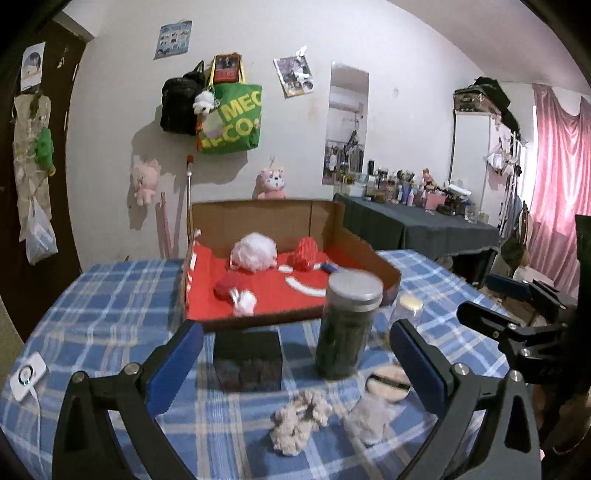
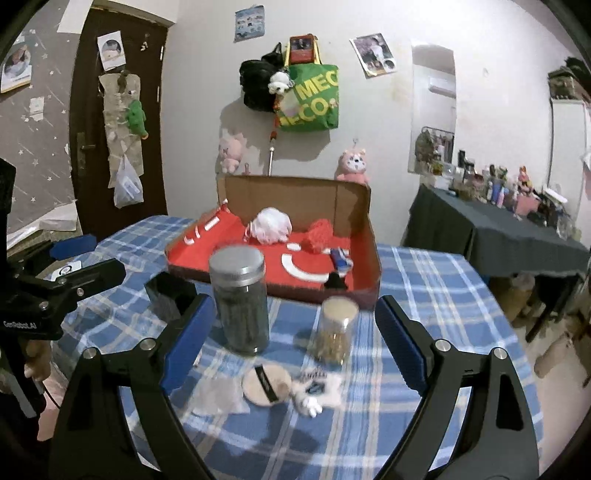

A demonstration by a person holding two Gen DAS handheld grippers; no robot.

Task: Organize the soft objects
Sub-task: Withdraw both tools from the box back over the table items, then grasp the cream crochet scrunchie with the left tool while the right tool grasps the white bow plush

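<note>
The left gripper (image 1: 295,365) gapes wide at frame bottom, above a beige scrunchie (image 1: 299,421) on the checked tablecloth (image 1: 110,295).

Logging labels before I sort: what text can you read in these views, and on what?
"MEC" over "ECO": green tote bag on the wall, partly hidden.
"GenRobot.AI": left gripper body, seen from the right wrist.
Wall posters, powder puff strap: too small or blurred.

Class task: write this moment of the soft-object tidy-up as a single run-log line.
left gripper: open, empty | right gripper: open, empty | red-lined box: white puff, red yarn inside | table: beige scrunchie still out
</note>
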